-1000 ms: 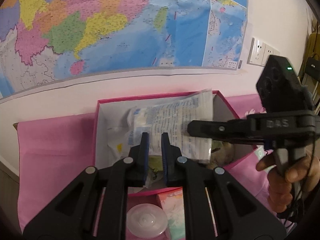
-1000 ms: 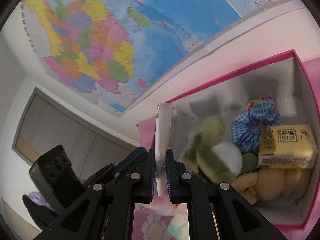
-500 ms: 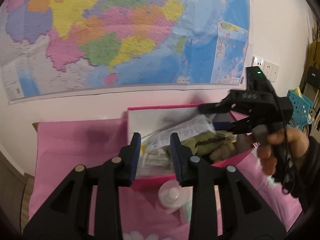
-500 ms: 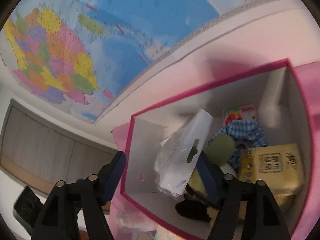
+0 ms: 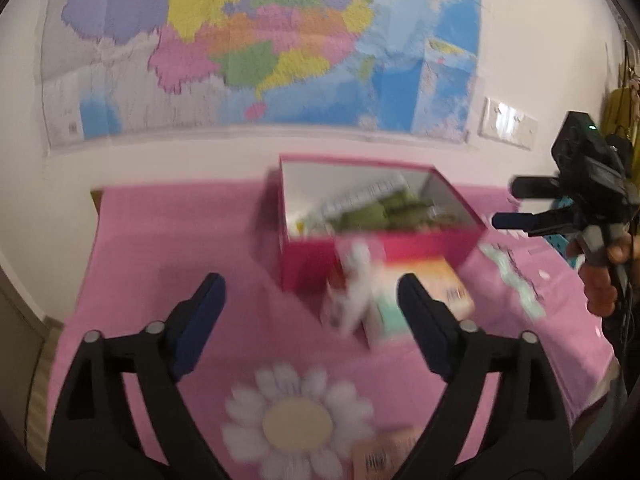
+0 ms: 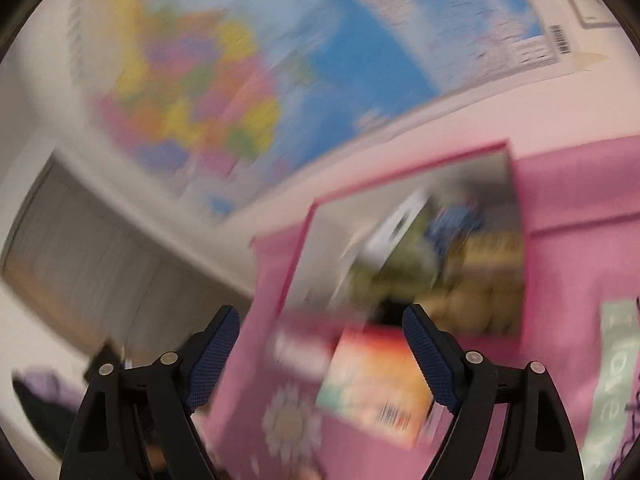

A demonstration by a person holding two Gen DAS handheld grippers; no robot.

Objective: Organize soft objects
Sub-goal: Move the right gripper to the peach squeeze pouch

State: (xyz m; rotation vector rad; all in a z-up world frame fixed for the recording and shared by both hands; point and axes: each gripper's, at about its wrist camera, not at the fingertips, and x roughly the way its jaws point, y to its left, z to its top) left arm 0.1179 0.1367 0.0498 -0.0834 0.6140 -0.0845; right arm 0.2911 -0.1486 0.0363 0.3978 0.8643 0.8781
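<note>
Pink box (image 5: 384,246) sits on the pink cloth (image 5: 168,240) over the table, up against the wall, and it's loaded: a green plush toy (image 5: 372,214) in the middle, a white printed packet (image 5: 362,196) leaning behind it, and from the right wrist view a blue checked scrap (image 6: 460,216) and something yellow (image 6: 486,280) beside it, all badly smeared. Just in front of the box, a white lumpy thing (image 5: 352,292), too blurred to name, and touching it a flat carton (image 5: 420,296) in orange, white and mint, with a barcode visible in the right wrist view (image 6: 376,380).

Right hand (image 5: 600,276) is out at the far right edge, wrapped round the handle, holding the right claw (image 5: 506,206) level and pointing in toward the box from the side, off its right end. Its jaws are apart, nothing between them; the right wrist view shows the same wide gap (image 6: 320,356) above the carton.

Writing: mint lettering on the cloth (image 6: 612,384) at the right, too blurred to read with certainty. A white daisy print (image 5: 298,416) lies near the front edge.

Left claw (image 5: 310,320) hangs above the cloth, jaws spread wide and empty, touching nothing. Coloured wall map (image 5: 260,48) above.
</note>
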